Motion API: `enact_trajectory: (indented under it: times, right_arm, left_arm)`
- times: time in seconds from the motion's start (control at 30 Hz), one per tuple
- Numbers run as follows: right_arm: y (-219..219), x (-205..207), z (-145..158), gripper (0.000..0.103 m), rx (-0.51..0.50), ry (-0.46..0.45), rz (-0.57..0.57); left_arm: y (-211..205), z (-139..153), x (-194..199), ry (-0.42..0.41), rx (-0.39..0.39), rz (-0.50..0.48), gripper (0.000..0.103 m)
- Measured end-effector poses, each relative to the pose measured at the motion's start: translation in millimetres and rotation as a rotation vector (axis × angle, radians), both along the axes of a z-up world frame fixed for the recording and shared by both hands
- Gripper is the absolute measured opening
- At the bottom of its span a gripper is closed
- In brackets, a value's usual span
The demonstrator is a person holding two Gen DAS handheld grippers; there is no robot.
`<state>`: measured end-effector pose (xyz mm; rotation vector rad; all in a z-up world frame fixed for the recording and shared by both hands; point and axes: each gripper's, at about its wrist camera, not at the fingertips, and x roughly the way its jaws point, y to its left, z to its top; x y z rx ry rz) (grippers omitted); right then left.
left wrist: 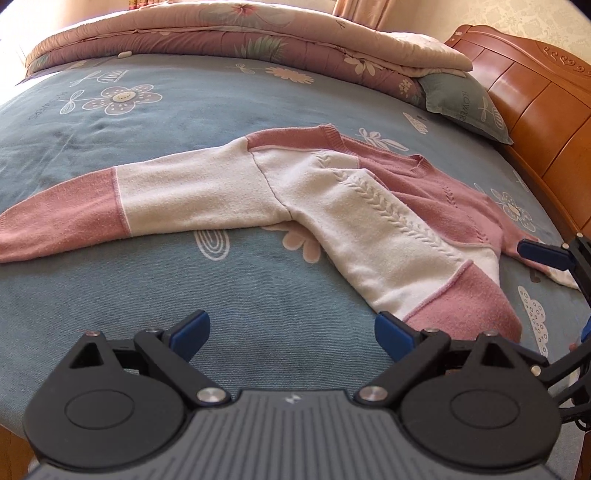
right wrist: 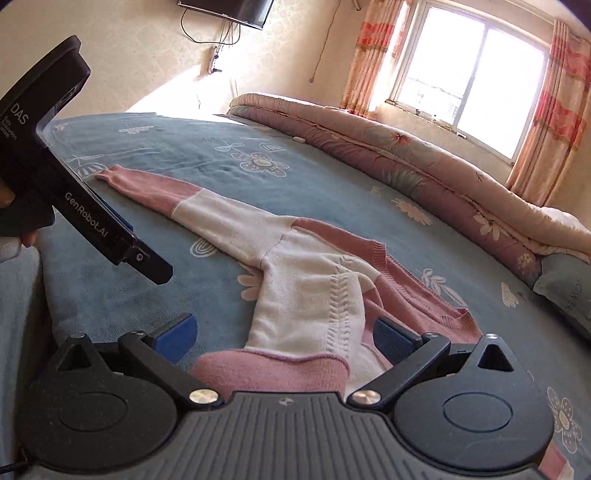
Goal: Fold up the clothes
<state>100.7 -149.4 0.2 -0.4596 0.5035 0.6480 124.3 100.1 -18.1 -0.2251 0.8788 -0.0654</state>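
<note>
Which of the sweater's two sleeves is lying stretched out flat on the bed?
The sleeve reaching away toward the left in the left wrist view, ending in a pink cuff. The other sleeve is folded across the sweater's body.

"DAS" plus small "Data Acquisition System" and "GenRobot.AI" printed in white on black left gripper (right wrist: 162, 271) body. "FLOWERS" on grey-green pillow (left wrist: 463, 105). Faint lettering on blue bedsheet (left wrist: 40, 110), approx. same word, not fully legible.

sweater (right wrist: 295, 258) hem: hidden behind right gripper (right wrist: 284, 341) | television (right wrist: 236, 11): cut off by top edge
</note>
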Motion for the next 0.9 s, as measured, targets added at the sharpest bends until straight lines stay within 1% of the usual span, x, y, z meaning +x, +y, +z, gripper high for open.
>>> enact_trajectory:
  times: [0.03, 0.1, 0.17, 0.23, 0.27, 0.4, 0.47, 0.53, 0.6, 0.67, 0.7, 0.77, 0.83, 0.9]
  right_arm:
    - [-9, -2, -3, 0.103, 0.002, 0.027, -0.022]
    - [-31, -2, -15, 0.103, 0.025, 0.141, -0.053]
    - [-49, -4, -30, 0.103, 0.069, 0.248, -0.074]
    - [-58, -6, -45, 0.103, 0.129, 0.323, -0.074]
    - [-59, -6, -51, 0.103, 0.149, 0.345, -0.074]
    - [-38, -4, -59, 0.103, 0.190, 0.369, -0.028]
    - [-20, -3, -55, 0.103, 0.211, 0.382, 0.023]
    - [2, -6, -47, 0.103, 0.230, 0.382, 0.110]
    - [22, -11, -38, 0.103, 0.237, 0.356, 0.184]
    - [41, -16, -29, 0.103, 0.209, 0.302, 0.230]
    - [45, -15, -29, 0.103, 0.199, 0.297, 0.230]
    - [43, -9, -31, 0.103, 0.199, 0.323, 0.214]
    - [30, -5, -35, 0.103, 0.216, 0.377, 0.187]
    - [7, -4, -37, 0.103, 0.236, 0.400, 0.133]
  left_arm:
    - [-4, 0, 0, -0.001, 0.001, -0.012, 0.096]
    - [-12, 1, 1, -0.001, 0.002, -0.034, 0.096]
    - [-19, 1, 3, -0.002, 0.000, -0.051, 0.096]
    - [-25, 2, 5, -0.003, 0.001, -0.063, 0.096]
    - [-28, 3, 5, -0.004, 0.003, -0.069, 0.096]
    - [-33, 11, 0, -0.019, 0.015, -0.079, 0.096]
    - [-28, 17, -4, -0.028, 0.022, -0.065, 0.096]
    - [-22, 22, -8, -0.037, 0.030, -0.042, 0.096]
    - [-15, 26, -12, -0.044, 0.038, -0.018, 0.096]
    - [-11, 30, -14, -0.049, 0.044, 0.000, 0.096]
    - [-9, 31, -15, -0.050, 0.046, 0.005, 0.096]
    - [-7, 33, -17, -0.052, 0.048, 0.009, 0.096]
    - [-8, 33, -18, -0.050, 0.047, 0.000, 0.096]
    - [-13, 31, -15, -0.044, 0.049, -0.015, 0.096]
